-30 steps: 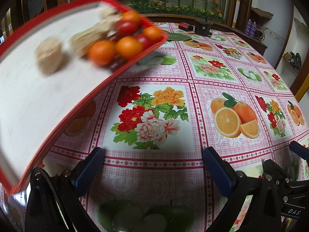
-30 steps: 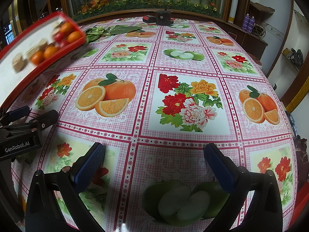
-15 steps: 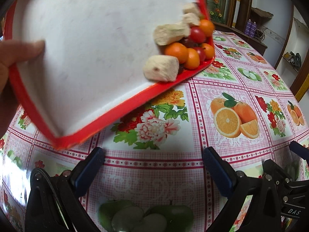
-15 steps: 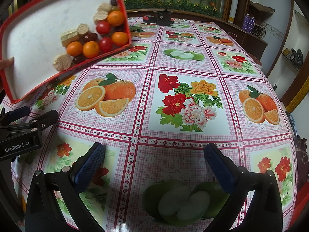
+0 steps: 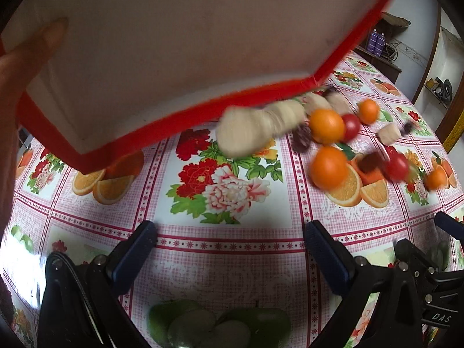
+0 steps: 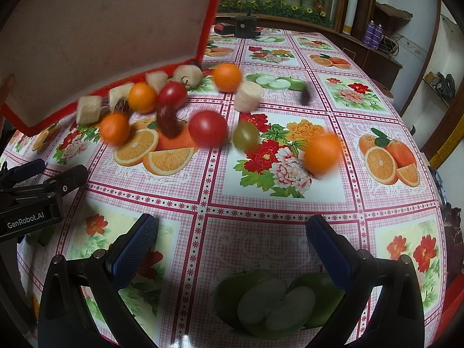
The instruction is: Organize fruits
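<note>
A hand (image 5: 17, 66) tilts a red-rimmed white tray (image 5: 174, 58) above the table; the tray also shows in the right wrist view (image 6: 101, 29). Fruit is spilling off it, blurred: small oranges (image 6: 322, 152) (image 5: 329, 166), red tomatoes (image 6: 207, 132) (image 5: 395, 166), a green grape (image 6: 246, 135), dark dates (image 6: 168, 123) and pale cut chunks (image 6: 248, 96) (image 5: 255, 126). My left gripper (image 5: 230, 249) is open and empty, low over the tablecloth. My right gripper (image 6: 232, 240) is open and empty, short of the fruit.
The table wears a pink checked cloth (image 6: 261, 203) printed with flowers, oranges and apples. A black device (image 6: 245, 26) stands at the far end. The left gripper's body (image 6: 32, 197) sits at the left in the right wrist view. A cabinet (image 6: 377, 49) stands beyond the right edge.
The tray has tipped further and come closer. The fruit that lay in its low corner has slid off and is scattering over the tablecloth. Both grippers have stayed put.
</note>
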### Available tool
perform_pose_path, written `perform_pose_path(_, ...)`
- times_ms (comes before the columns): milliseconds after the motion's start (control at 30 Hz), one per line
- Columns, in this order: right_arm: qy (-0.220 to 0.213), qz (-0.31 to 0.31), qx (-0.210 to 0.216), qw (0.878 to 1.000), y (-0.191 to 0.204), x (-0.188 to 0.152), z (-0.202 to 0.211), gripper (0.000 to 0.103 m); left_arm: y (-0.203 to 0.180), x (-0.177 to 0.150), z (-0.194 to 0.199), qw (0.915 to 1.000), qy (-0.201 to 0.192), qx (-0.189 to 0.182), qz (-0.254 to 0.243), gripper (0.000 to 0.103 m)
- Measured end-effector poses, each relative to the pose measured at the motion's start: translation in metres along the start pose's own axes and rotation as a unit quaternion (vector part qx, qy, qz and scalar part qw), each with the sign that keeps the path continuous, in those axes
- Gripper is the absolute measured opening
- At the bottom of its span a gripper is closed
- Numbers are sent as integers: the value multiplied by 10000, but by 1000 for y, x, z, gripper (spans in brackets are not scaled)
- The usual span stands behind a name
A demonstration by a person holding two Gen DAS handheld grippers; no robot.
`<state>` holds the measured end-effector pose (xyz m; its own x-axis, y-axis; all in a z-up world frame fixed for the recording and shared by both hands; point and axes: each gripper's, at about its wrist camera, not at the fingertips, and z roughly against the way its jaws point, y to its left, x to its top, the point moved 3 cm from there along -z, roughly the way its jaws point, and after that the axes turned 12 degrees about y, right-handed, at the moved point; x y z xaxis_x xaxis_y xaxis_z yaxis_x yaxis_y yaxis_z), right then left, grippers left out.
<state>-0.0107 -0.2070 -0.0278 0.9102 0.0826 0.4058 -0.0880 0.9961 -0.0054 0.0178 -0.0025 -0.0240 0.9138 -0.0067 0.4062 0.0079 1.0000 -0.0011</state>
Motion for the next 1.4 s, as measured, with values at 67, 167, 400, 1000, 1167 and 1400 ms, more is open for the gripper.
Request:
perform_pose_path(67,2,0,1,10000,-2,1,-1,103,1,0,0,10000,2,-1,1,103)
perform_pose_path(167,3,0,0,10000,-3,3,-2,103,1,0,1,10000,-3,-1,-1,103)
perform_pose_path(400,0,1,-3,10000,1,1,0,103,0,0,0,10000,-3,-2,-1,103)
perform_pose_path(1000,2,1,-7,10000,1,1,0,103,1,-1,1,10000,-4,-4,1,103)
perform_pose_path(1167,1,0,-6,10000,1,2,0,103,1,-1,1,10000,-4,-4,1,103)
perform_pose_path(1400,39,-38,-23,10000,1,1,0,103,1,-1,1,10000,2,-4,1,103)
